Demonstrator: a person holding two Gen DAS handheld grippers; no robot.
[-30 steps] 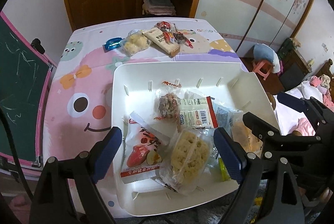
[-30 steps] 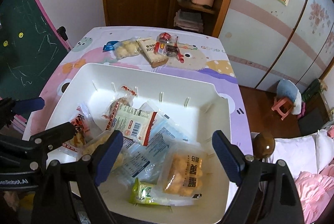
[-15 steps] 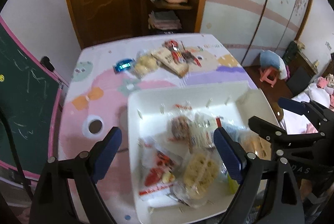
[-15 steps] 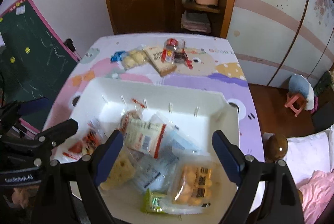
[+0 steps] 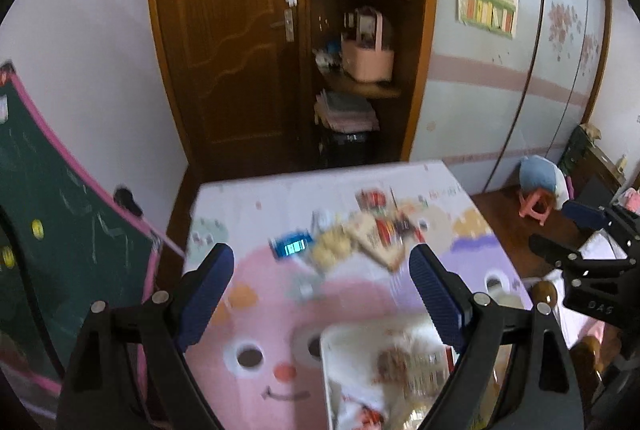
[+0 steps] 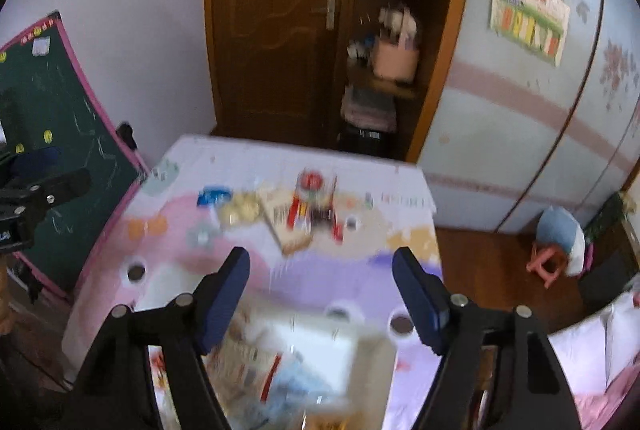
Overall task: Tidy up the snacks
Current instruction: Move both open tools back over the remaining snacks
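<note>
hovering over white plastic snack tray (image 5: 326, 362): left gripper (image 5: 322, 294) spread, empty; right gripper (image 6: 321, 296) narrowing, spread, empty.

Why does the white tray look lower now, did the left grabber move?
Yes. The left gripper rose and tipped up: the white tray slid to the view's bottom, and the door fills more of it.
</note>
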